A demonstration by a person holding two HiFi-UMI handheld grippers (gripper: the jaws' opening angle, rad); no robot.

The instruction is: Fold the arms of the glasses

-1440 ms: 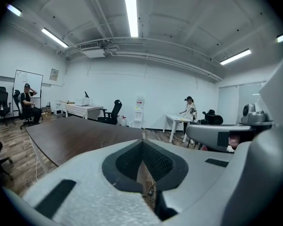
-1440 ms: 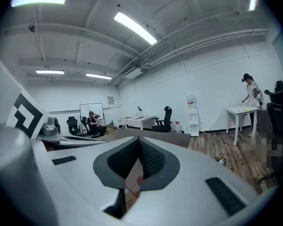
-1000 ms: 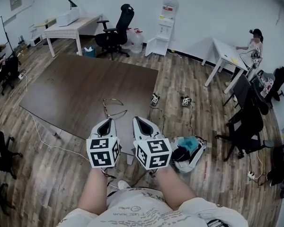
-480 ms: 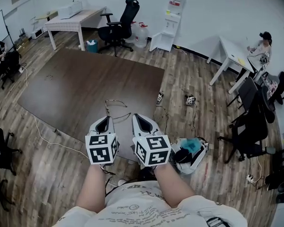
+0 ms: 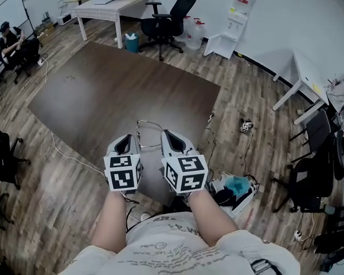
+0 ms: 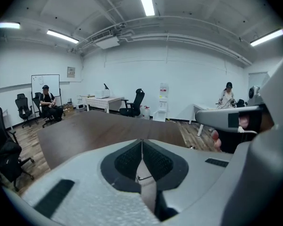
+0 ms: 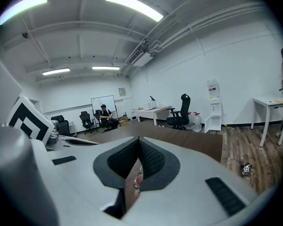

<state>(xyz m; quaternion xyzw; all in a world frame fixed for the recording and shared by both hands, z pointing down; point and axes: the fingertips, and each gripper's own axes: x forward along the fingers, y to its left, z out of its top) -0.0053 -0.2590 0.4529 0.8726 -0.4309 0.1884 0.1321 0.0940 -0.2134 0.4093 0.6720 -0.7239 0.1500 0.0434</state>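
Locate the thin wire-framed glasses [image 5: 149,134] near the front edge of the dark brown rectangular tabletop [image 5: 120,90], arms apparently unfolded. Treat as approach stage: folding not begun. Note left gripper [image 5: 128,140] and right gripper [image 5: 168,134] just short of the arm ends, pads pressed together, seemingly on nothing. Next, open one set of jaws, steady the frame, swing one arm inward. Consult head view for the glasses; consult gripper views for pad closure, glasses absent there.

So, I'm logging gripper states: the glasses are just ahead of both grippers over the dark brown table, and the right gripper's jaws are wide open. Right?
Not quite: the right gripper has its jaws shut together, not wide open, as the right gripper view shows. The rest stands: the glasses are just ahead, over the dark brown table.
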